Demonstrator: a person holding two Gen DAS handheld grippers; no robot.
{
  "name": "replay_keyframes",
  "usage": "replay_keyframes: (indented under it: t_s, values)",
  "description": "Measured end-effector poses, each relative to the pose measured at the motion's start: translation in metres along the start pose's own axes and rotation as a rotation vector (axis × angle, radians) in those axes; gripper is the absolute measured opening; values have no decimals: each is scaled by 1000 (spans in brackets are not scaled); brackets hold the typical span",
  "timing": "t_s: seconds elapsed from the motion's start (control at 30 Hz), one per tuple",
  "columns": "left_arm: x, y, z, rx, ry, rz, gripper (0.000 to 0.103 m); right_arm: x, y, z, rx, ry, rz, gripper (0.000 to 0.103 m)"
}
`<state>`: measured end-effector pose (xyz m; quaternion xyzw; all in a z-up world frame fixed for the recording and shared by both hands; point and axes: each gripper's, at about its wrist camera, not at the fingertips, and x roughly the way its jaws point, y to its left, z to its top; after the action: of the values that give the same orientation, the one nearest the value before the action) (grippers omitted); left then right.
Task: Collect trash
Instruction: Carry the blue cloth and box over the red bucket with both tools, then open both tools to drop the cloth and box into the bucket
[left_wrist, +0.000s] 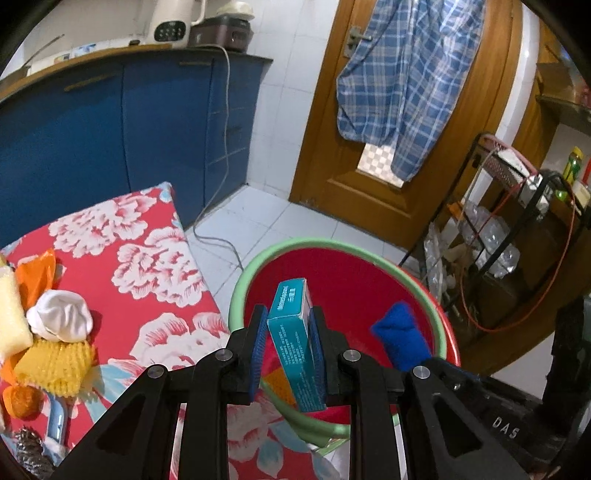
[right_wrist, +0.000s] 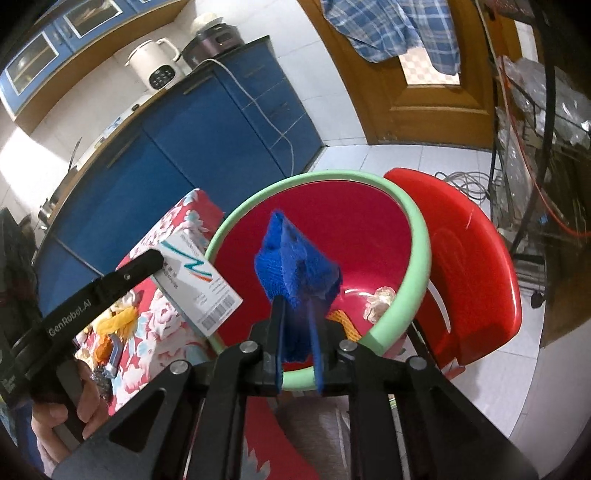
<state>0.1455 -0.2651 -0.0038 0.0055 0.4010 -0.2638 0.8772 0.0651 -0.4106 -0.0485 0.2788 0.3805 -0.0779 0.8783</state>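
My left gripper (left_wrist: 286, 317) holds a teal cardboard box (left_wrist: 295, 339) between its blue pads, above the near rim of a red basin with a green rim (left_wrist: 258, 264). In the right wrist view the same box (right_wrist: 195, 284) shows white and teal beside the basin (right_wrist: 421, 240). My right gripper (right_wrist: 295, 317) is shut on a blue knitted cloth (right_wrist: 295, 262) and holds it over the basin; the cloth also shows in the left wrist view (left_wrist: 400, 339). Inside the basin lie a crumpled clear wrapper (right_wrist: 380, 301) and an orange piece (right_wrist: 341, 323).
A table with a red floral cloth (left_wrist: 147, 266) carries a white wad (left_wrist: 61, 319), yellow foam net (left_wrist: 53, 363), orange bag (left_wrist: 37, 275) and a steel scrubber (left_wrist: 31, 452). A red plastic chair (right_wrist: 469, 266) holds the basin. Blue cabinets (left_wrist: 110, 140), a wooden door (left_wrist: 369, 166) and a wire rack (left_wrist: 517, 221) stand around.
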Motion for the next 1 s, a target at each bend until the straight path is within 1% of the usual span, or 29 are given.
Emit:
replay_keyframes:
  t_s: [0.03, 0.07, 0.1, 0.13, 0.17, 0.23, 0.3, 0.37, 0.43, 0.53, 0.63, 0.9, 1.0]
  values:
    - [2, 0, -1, 2, 13, 3, 27, 1, -1, 0, 5, 2, 2, 22]
    - [3, 1, -1, 0, 19, 6, 33, 1, -2, 0, 8, 3, 3, 22]
    - [4, 2, -2, -3, 23, 7, 36, 1, -2, 0, 9, 1, 4, 22]
    - [4, 3, -3, -7, 24, 8, 38, -1, -1, 0, 9, -3, 2, 27]
    - [3, 4, -3, -9, 23, 12, 38, -2, -1, 0, 10, -9, -5, 29]
    - [1, 5, -4, -8, 22, 18, 38, -9, 0, -1, 5, -33, -18, 39]
    - [-2, 7, -4, -6, 18, 20, 38, -14, 2, -2, 0, -43, -20, 44]
    - [-9, 10, -5, -10, 13, 28, 38, -18, 3, -3, -4, -43, -16, 45]
    - [-14, 14, -6, -20, 12, 34, 38, -22, 7, -5, -12, -42, -16, 49]
    - [-25, 23, -10, -42, 12, 45, 38, -27, 13, -7, -23, -40, -7, 53]
    - [-40, 32, -13, -47, 7, 72, 38, -33, 22, -9, -39, -43, 5, 56]
    - [-88, 62, -19, -82, -43, 141, 38, -48, 59, -15, -102, -59, 55, 58]
    - [-106, 77, -24, -105, -55, 171, 38, -48, 74, -19, -120, -56, 80, 61]
